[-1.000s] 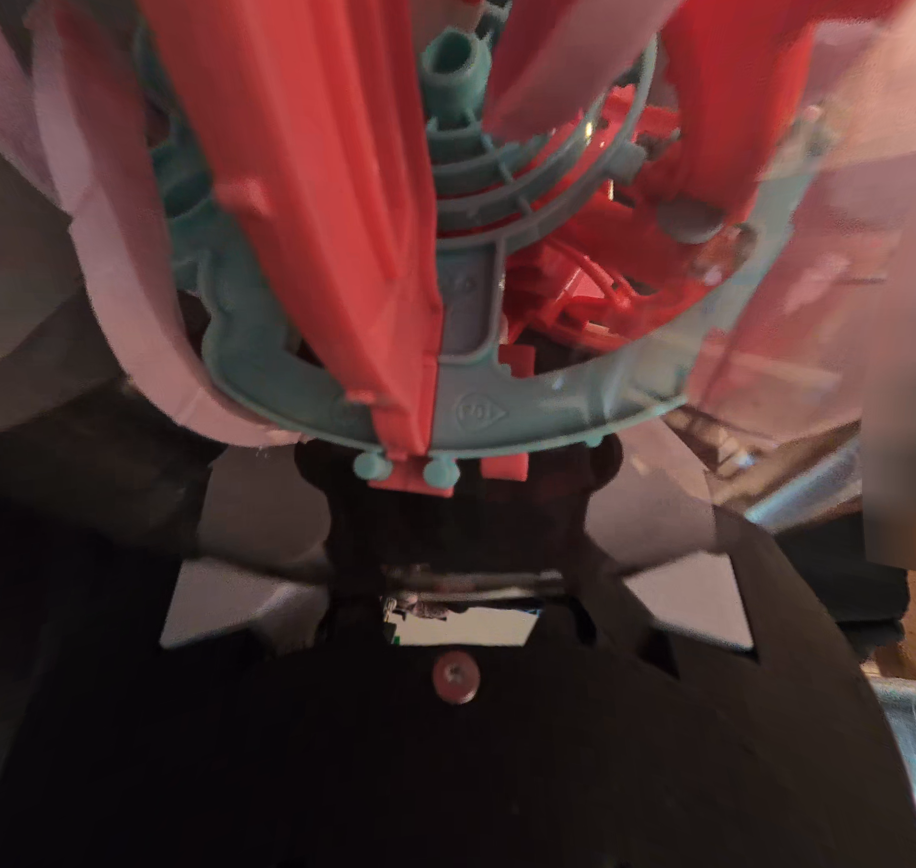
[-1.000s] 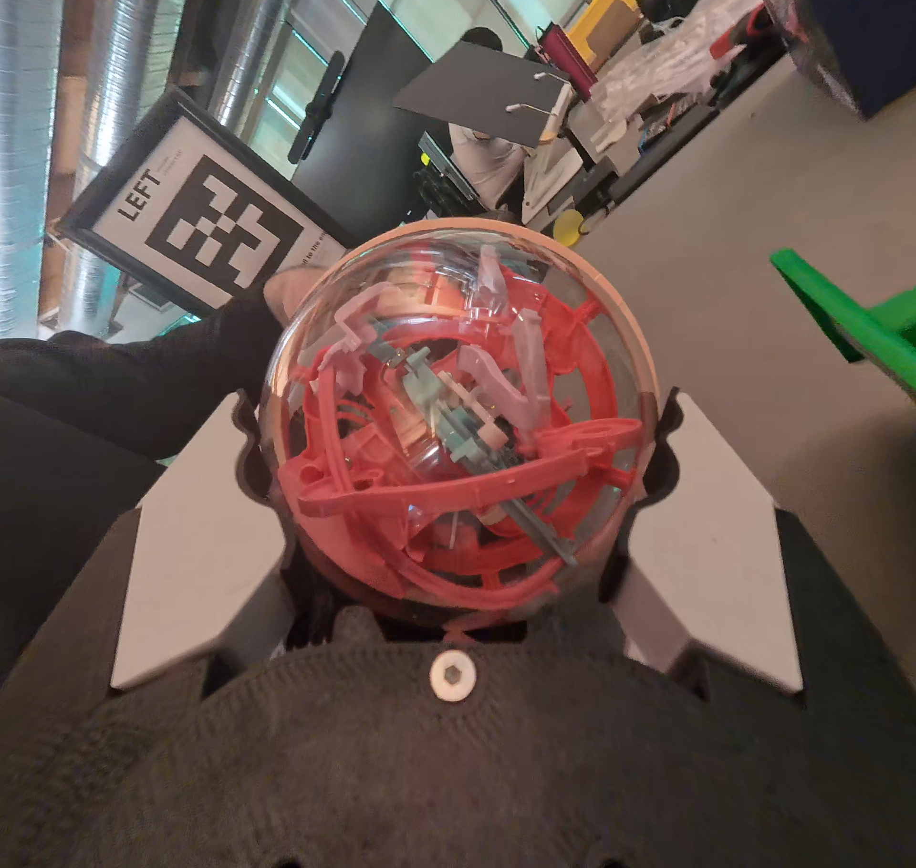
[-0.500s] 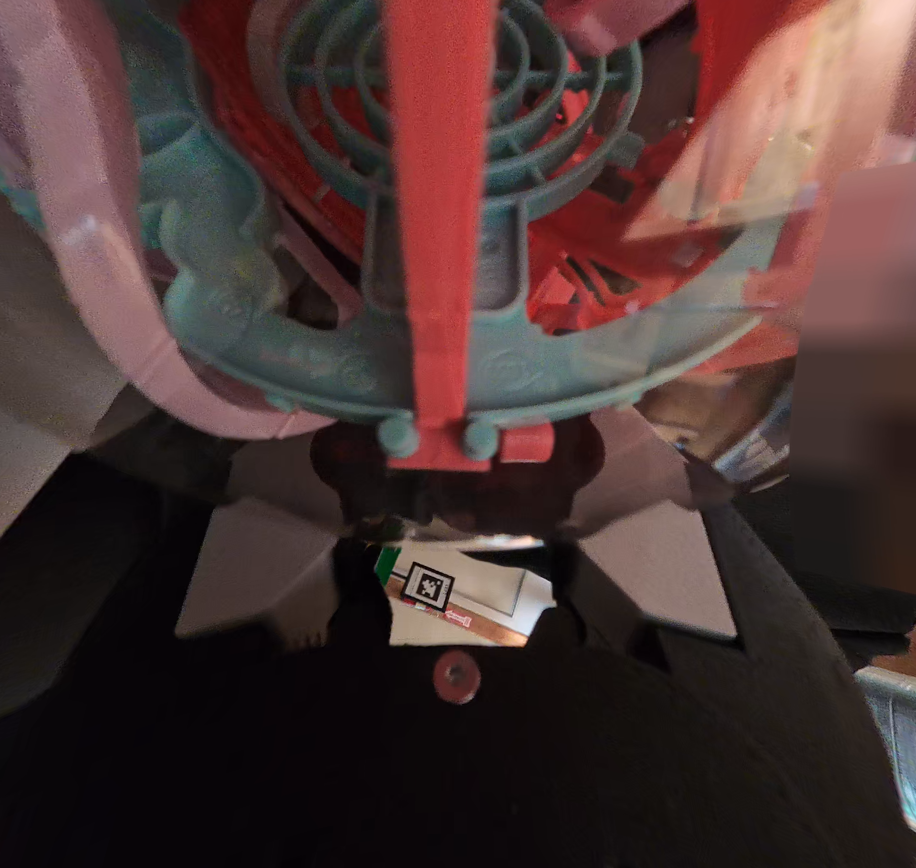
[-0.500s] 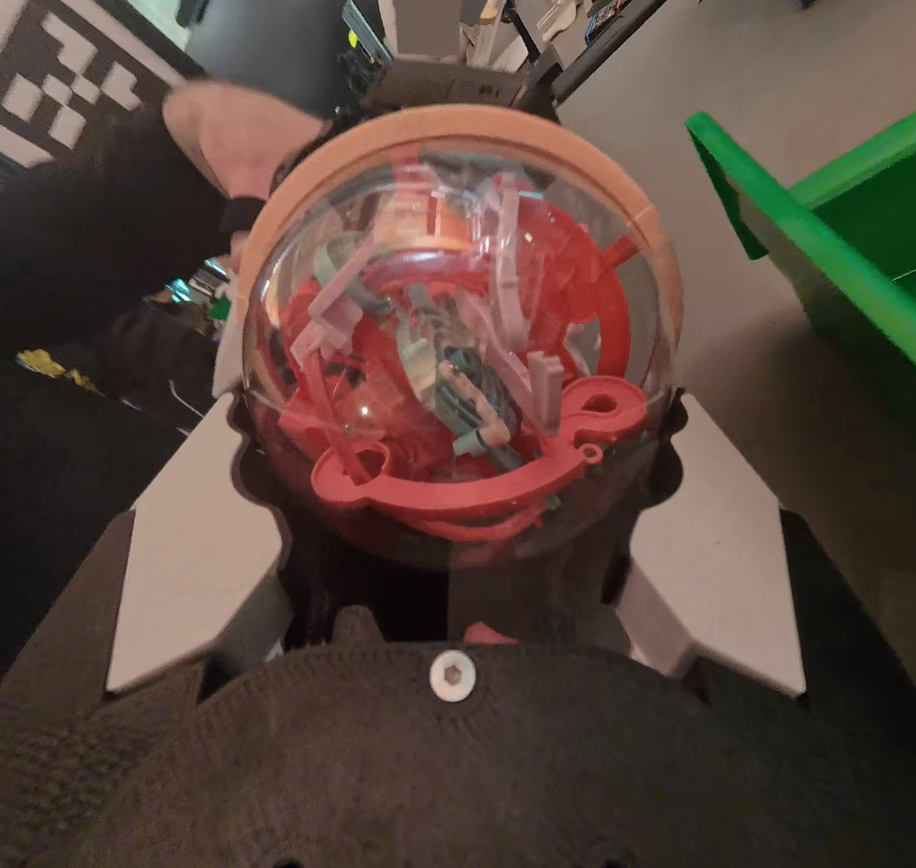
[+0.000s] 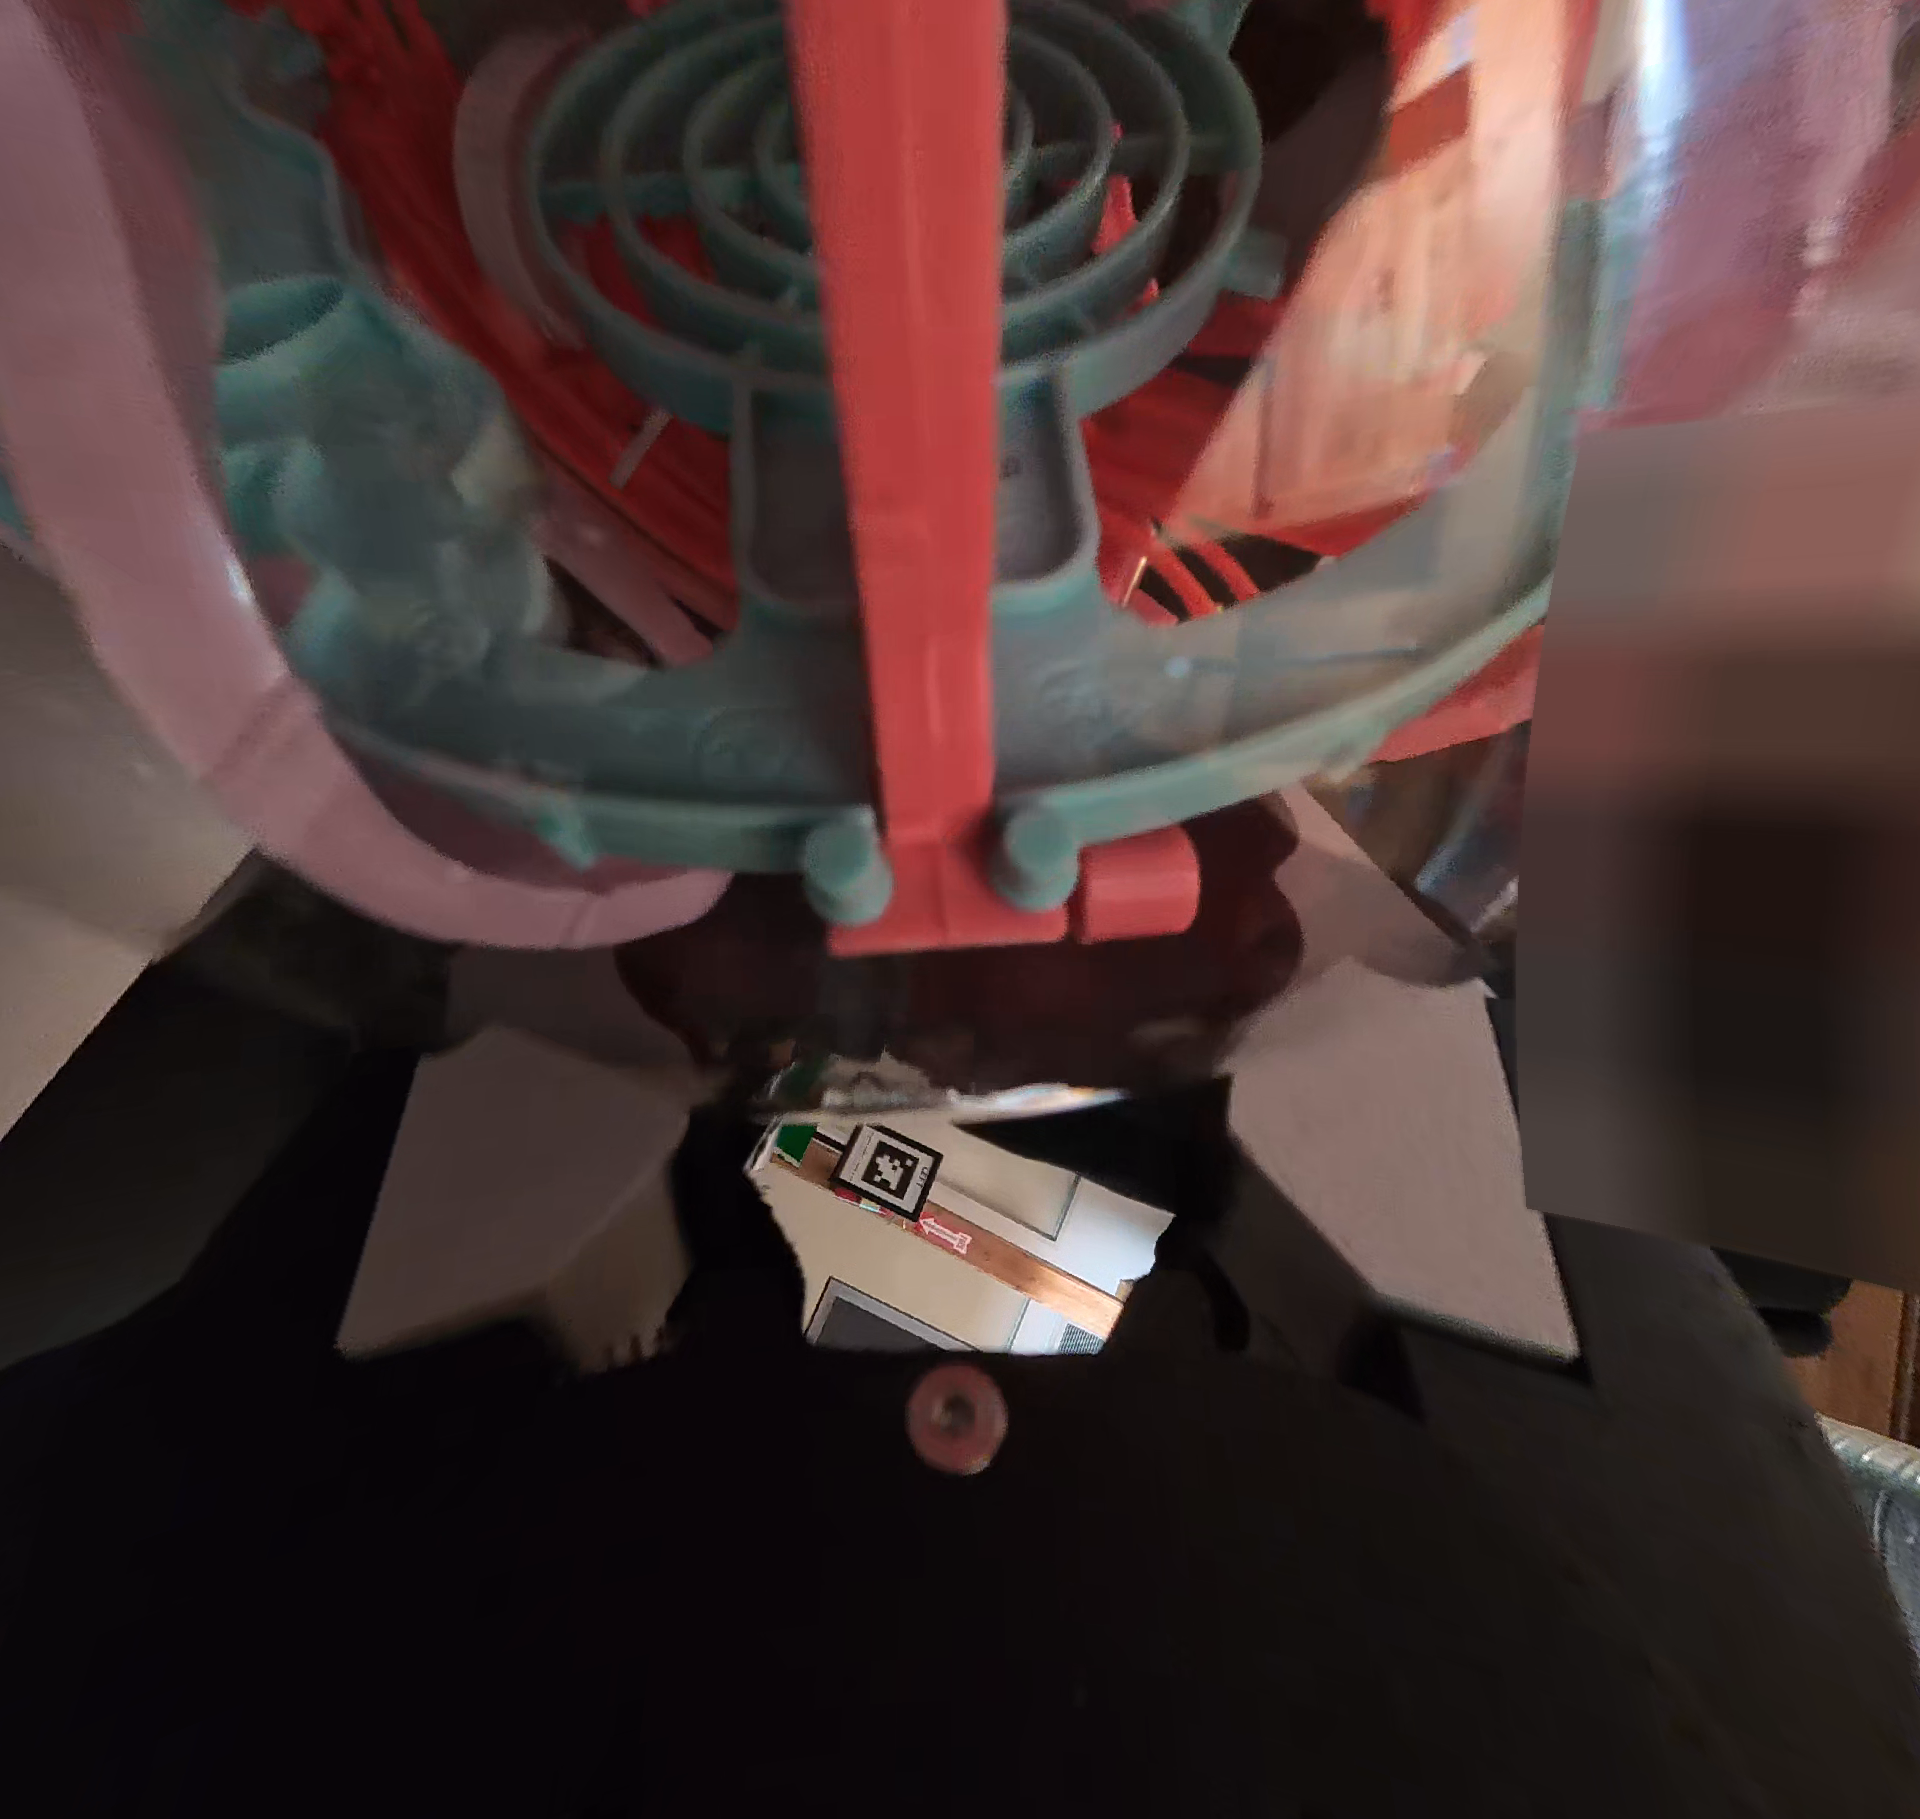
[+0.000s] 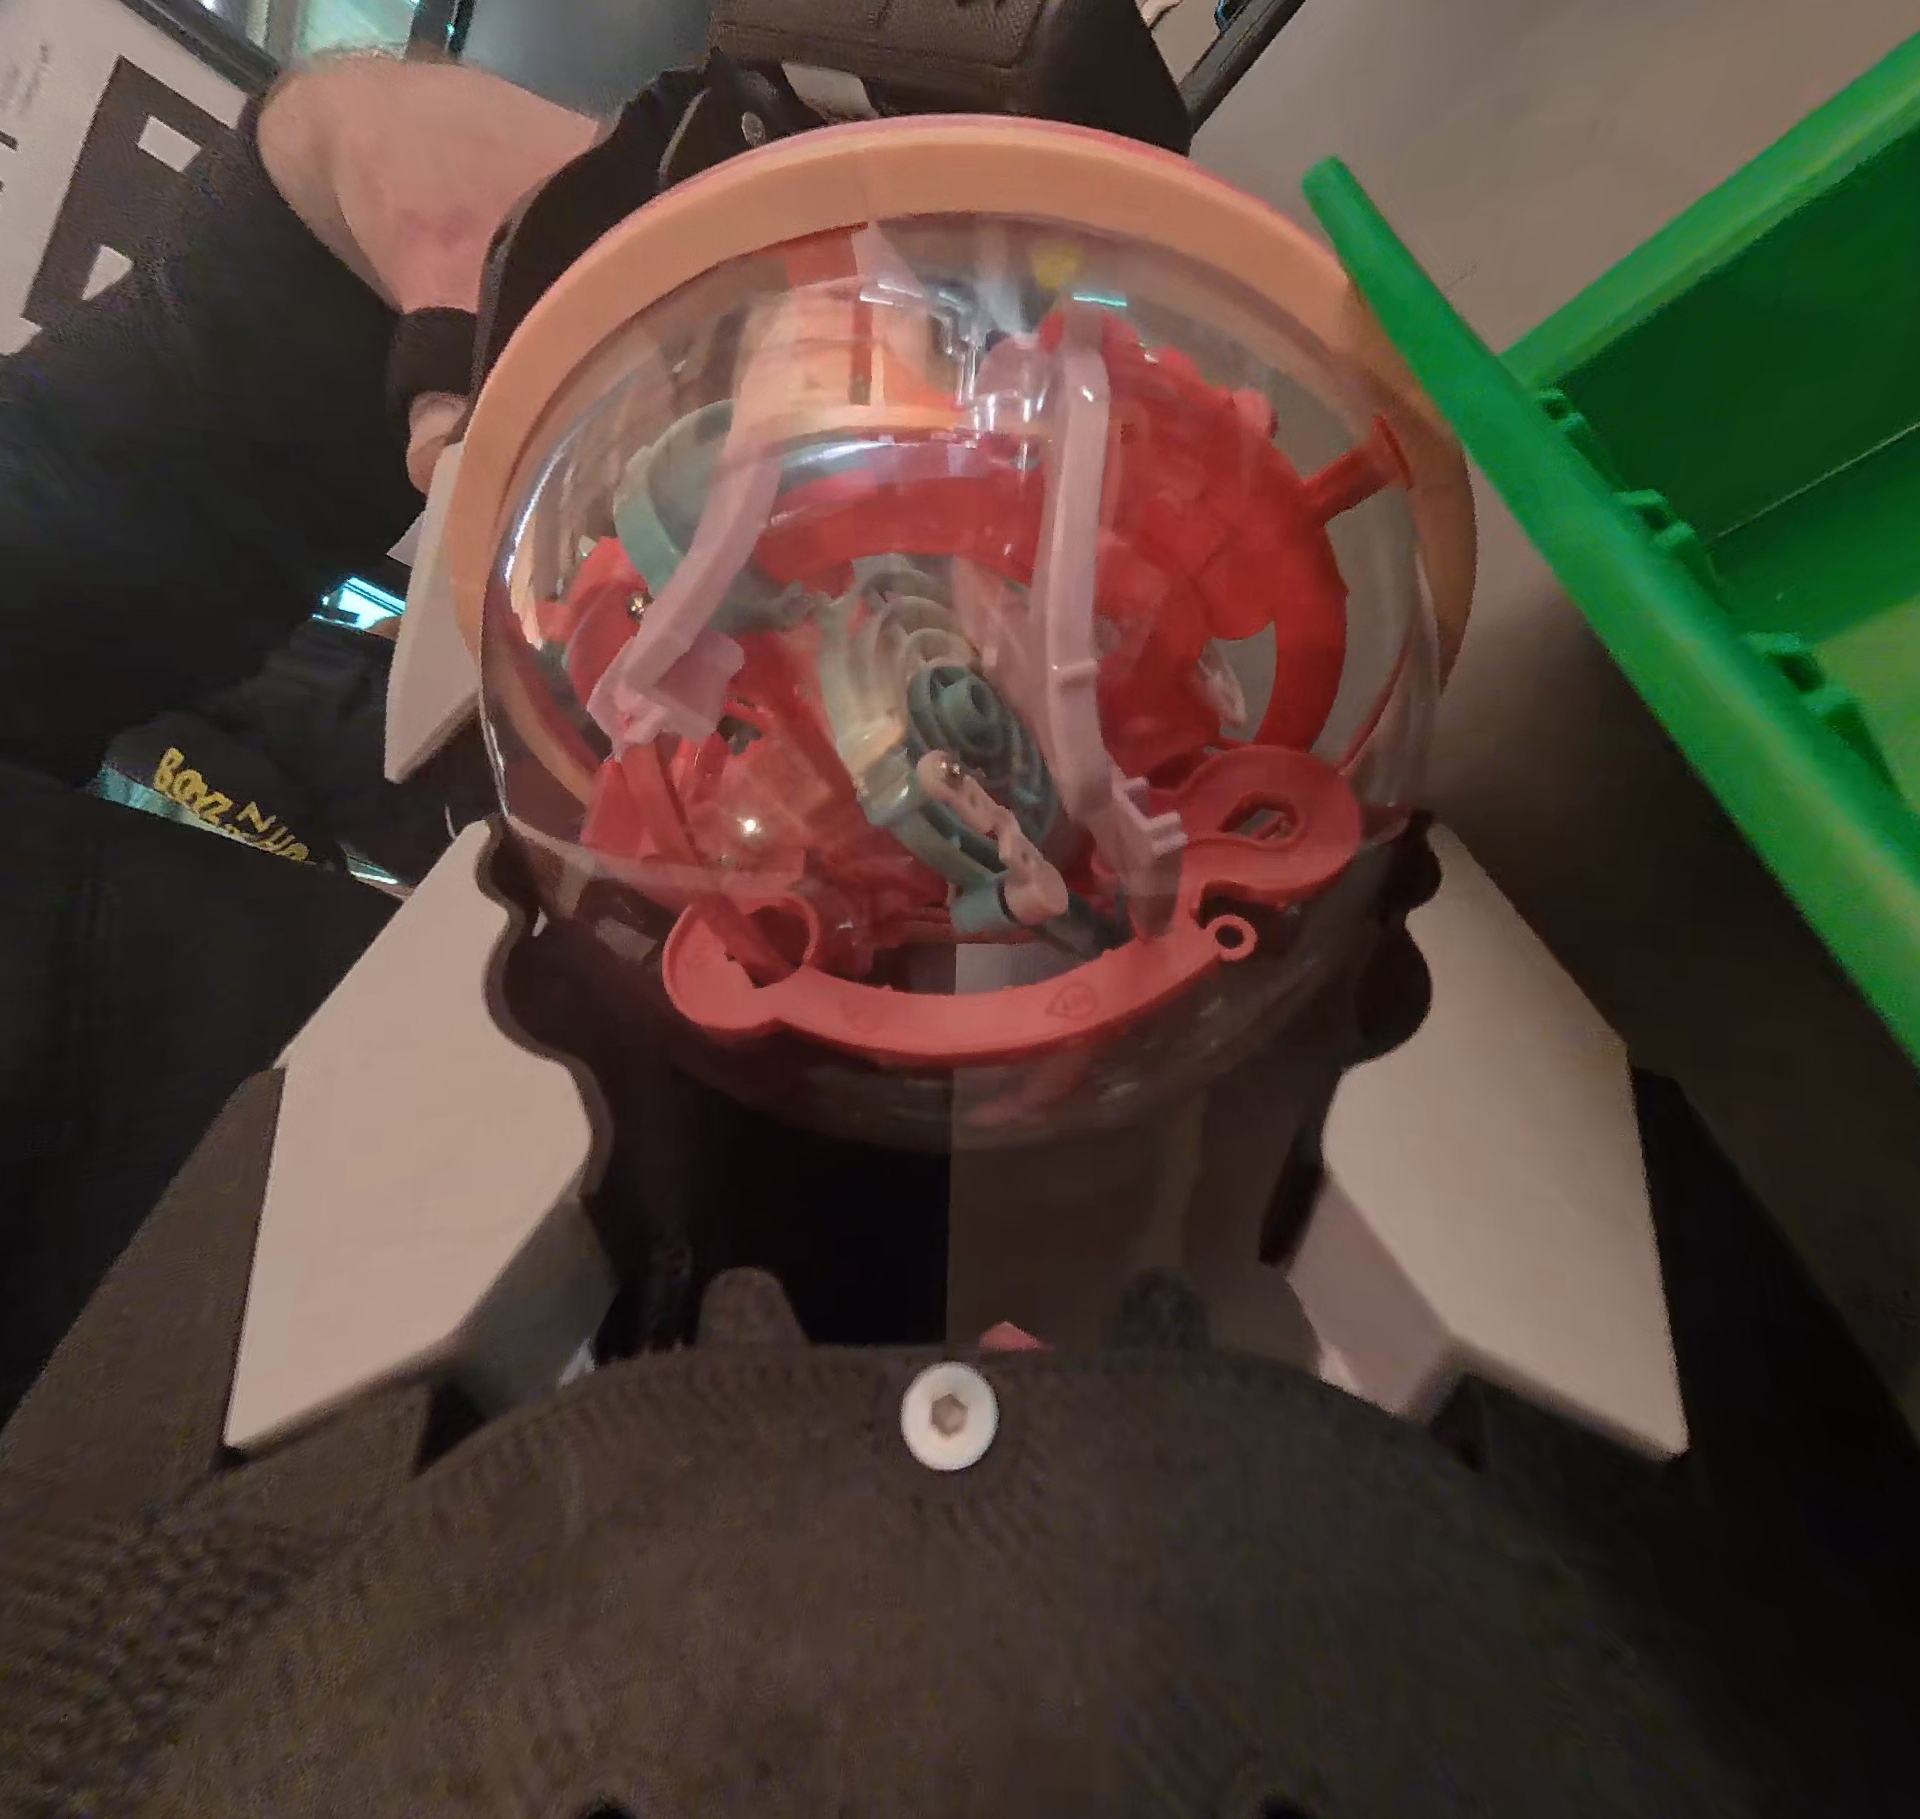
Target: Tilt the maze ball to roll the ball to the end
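Observation:
The maze ball [image 6: 966, 626] is a clear sphere with a peach ring and red, teal and pink tracks inside. My right gripper [image 6: 961, 865] is shut on it, one white finger on each side of its lower half. A small shiny bead [image 6: 753, 827] appears low on the left inside; I cannot tell if it is the ball. My left gripper [image 6: 935, 3] holds the sphere from the far side, with a person's hand [image 6: 416, 180] on it. In the left wrist view the maze ball [image 5: 914, 419] fills the top, and my left gripper [image 5: 956, 990] is shut on it.
A green plastic bin [image 6: 1714, 522] stands close on the right of the ball. A black-and-white marker board [image 6: 94, 159] is at the back left. A dark sleeve [image 6: 156, 522] fills the left side. Through the left fingers' gap a wall with a small marker tag [image 5: 888, 1169] shows.
Both grippers have turned the ball while holding it. The teal spiral has come to the middle of the left view. The green bin has grown much closer in the right view.

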{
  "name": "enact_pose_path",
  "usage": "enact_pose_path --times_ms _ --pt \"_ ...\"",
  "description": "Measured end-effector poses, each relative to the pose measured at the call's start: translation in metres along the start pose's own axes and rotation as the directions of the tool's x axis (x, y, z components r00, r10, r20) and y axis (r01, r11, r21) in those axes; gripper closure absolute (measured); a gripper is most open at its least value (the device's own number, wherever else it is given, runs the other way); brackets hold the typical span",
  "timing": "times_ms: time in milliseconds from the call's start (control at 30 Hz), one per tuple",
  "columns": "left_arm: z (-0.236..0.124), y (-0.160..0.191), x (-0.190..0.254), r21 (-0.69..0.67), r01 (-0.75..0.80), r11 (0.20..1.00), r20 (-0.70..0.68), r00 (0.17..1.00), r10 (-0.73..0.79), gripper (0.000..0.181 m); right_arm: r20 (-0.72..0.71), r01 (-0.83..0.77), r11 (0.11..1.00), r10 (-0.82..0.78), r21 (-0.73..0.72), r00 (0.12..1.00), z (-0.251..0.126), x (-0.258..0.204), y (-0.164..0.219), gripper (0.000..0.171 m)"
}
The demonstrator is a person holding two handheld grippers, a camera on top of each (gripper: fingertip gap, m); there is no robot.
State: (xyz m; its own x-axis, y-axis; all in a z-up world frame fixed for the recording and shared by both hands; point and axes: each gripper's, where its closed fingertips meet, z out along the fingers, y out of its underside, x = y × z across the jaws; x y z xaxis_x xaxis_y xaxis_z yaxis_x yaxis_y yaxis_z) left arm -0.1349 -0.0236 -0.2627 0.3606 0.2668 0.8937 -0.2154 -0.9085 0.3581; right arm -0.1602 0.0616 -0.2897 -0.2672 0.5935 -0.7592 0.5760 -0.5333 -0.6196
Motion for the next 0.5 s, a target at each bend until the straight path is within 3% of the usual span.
enact_pose_path --times_ms 33,233,500 --pt "-0.0002 -0.0006 0.0004 0.003 0.003 1.000 0.001 1.000 -0.003 0.073 0.004 -0.009 1.000 0.009 0.002 1.000 -0.0004 0.0000 0.0002 0.016" --pt "-0.0044 -0.0048 0.0035 0.058 -0.003 0.998 -0.003 1.000 0.003 0.073 0.033 -0.055 0.998 0.055 0.015 0.998 -0.0021 0.0003 0.0029 0.016" --pt "0.0007 -0.0078 -0.0033 0.138 -0.034 0.990 0.013 0.999 0.032 0.078 -0.002 0.011 1.000 -0.011 -0.001 1.000 -0.0019 -0.0003 0.0032 0.016"
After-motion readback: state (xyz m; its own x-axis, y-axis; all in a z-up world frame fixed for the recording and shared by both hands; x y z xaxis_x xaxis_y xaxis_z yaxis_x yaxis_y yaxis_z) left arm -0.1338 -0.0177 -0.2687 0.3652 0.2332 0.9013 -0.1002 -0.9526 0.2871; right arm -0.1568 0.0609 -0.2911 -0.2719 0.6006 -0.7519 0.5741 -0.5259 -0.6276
